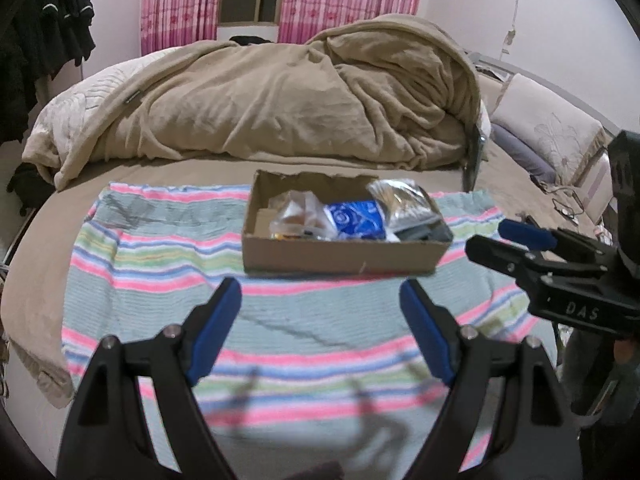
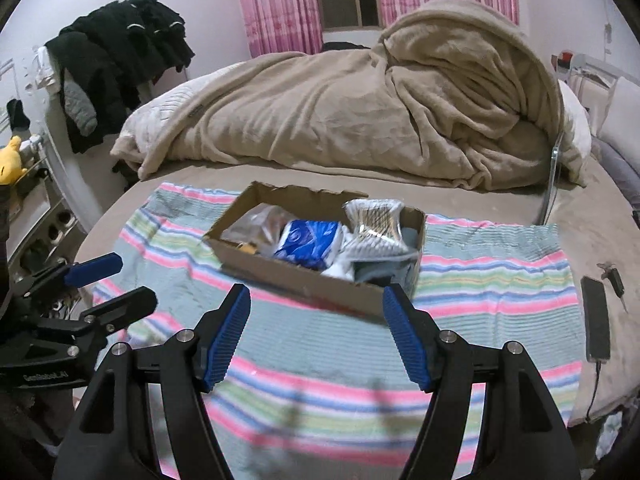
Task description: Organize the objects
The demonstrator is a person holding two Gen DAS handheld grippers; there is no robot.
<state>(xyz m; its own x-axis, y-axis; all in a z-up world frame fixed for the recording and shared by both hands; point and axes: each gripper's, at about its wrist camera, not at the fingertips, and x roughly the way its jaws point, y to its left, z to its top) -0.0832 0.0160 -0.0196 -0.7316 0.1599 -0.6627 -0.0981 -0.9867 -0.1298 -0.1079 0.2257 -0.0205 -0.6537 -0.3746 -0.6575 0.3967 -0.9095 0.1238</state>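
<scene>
An open cardboard box (image 1: 340,256) (image 2: 304,280) sits on a striped towel (image 1: 160,264) (image 2: 500,280) on the bed. Inside lie a blue packet (image 1: 356,220) (image 2: 308,242), a silvery packet (image 1: 404,204) (image 2: 376,220) and a clear plastic bag (image 1: 296,212) (image 2: 256,220). My left gripper (image 1: 320,304) is open and empty, hovering over the towel just in front of the box; it also shows in the right wrist view (image 2: 112,280). My right gripper (image 2: 316,308) is open and empty in front of the box; it shows at the right of the left wrist view (image 1: 504,240).
A crumpled beige blanket (image 1: 280,96) (image 2: 380,112) fills the bed behind the box. A phone with cable (image 2: 596,316) and a small dark item (image 2: 614,280) lie right of the towel. Dark clothes (image 2: 120,60) hang at left. Pillows (image 1: 548,132) lie at right.
</scene>
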